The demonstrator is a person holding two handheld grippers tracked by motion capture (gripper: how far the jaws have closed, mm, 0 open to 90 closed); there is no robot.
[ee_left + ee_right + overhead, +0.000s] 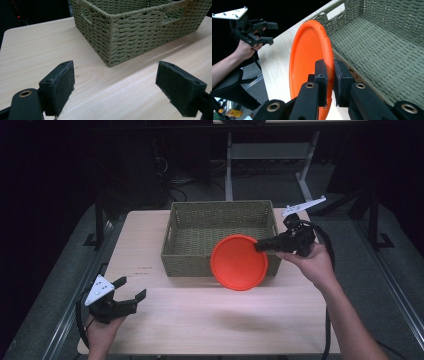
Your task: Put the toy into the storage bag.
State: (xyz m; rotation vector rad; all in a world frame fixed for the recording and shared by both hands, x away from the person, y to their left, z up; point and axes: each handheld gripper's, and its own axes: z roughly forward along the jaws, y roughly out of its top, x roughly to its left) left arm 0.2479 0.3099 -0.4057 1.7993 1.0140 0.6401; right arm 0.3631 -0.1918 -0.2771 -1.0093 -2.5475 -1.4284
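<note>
An orange plate point(239, 262) hangs tilted over the front right corner of a woven green basket point(180, 227), held by its rim. My right gripper point(260, 245) is shut on that rim, with the plate point(308, 53) on edge between its pads, above the basket's front wall point(377, 60). My left gripper point(131, 290) rests low at the table's front left, open, with nothing between its pads point(62, 85). It faces the basket's near corner point(110, 42). The same left gripper point(270, 32) appears far off in the right gripper view.
The basket stands at the back middle of a light wooden table point(210, 320), and what shows of its inside holds nothing. Bare wood lies in front of it and on both sides. Table legs and cables point(235, 170) sit on the floor beyond.
</note>
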